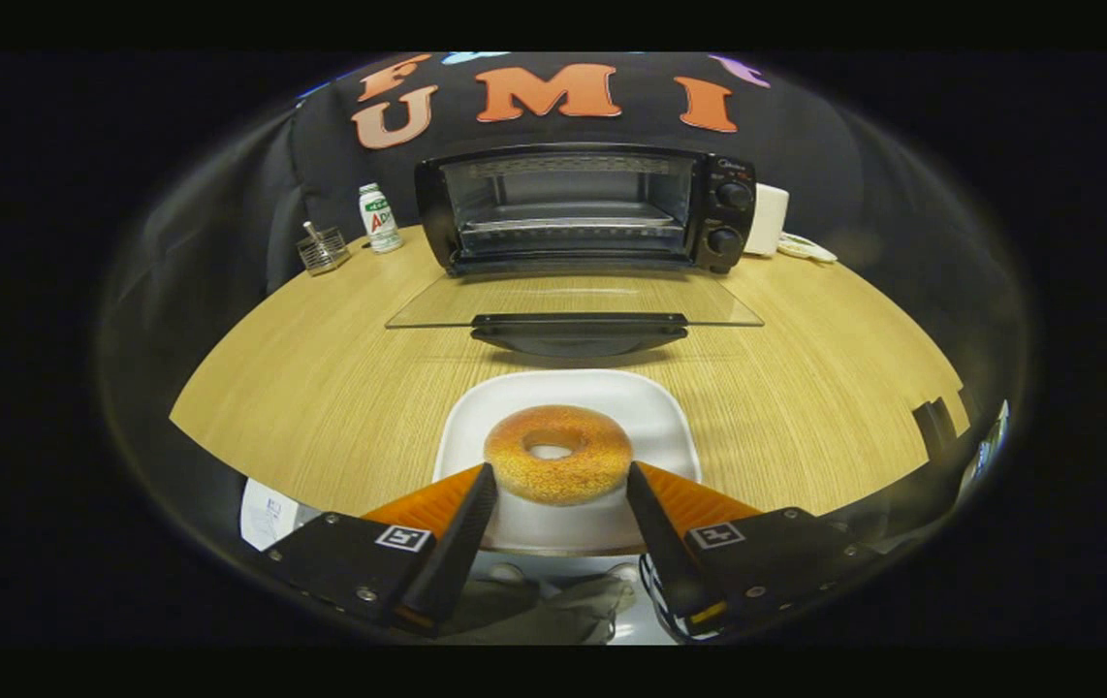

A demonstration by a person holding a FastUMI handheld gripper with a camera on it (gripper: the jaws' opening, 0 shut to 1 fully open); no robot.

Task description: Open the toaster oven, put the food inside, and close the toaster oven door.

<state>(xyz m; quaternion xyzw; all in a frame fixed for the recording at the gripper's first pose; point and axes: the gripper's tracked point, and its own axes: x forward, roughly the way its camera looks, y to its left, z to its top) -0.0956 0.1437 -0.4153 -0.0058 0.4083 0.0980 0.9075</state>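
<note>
A: Where is the doughnut [558, 466] seen?

B: It is seen on a white plate [646, 412], near the front of the tabletop [321, 388], between the two fingers of the tool [558, 472].

A: How is the tool set?

B: It is spread to about the doughnut's width. A fingertip is placed at each side of the doughnut; whether both are pressed against it cannot be told.

A: And the toaster oven [585, 208]?

B: It is found beyond the plate with its glass door [573, 301] folded down flat. A rack is visible inside. A small bottle [379, 218] and a wire holder [323, 249] are noted beside it.
</note>
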